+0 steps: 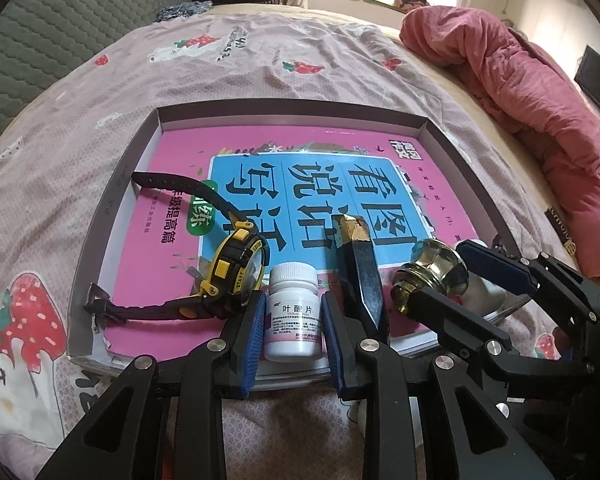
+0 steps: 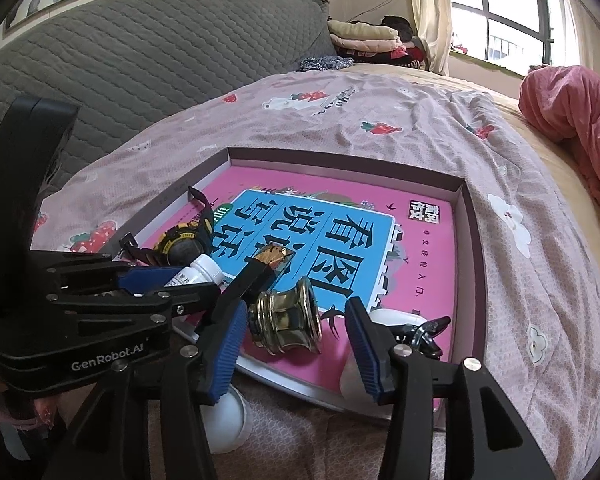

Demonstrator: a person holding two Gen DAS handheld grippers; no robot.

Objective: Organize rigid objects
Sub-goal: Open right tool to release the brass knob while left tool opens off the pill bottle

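Now: bottle gripped, knob freed

Left tongs (image 1: pixel 288 332) clench smooth white plastic pill bottle (image 1: pixel 293 312), standing upright on glossy pink book (image 1: pixel 172 248) in shallow cardboard tray (image 1: pixel 104 216). Right tongs (image 2: pixel 296 344) released, ribbed blue pads astride round brass knob (image 2: pixel 288 320), apart from it.

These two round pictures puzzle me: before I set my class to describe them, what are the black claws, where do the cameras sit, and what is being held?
A person holds a two-finger gripper in each hand; each carries a wide-angle camera looking along its fingers. The left camera shows the left gripper closed on a white pill bottle. The right camera shows the right gripper open around a brass knob, its pads clear of it. Both stand on a pink book inside a shallow box on a bed, with a yellow-and-black watch and a black-and-gold stick.
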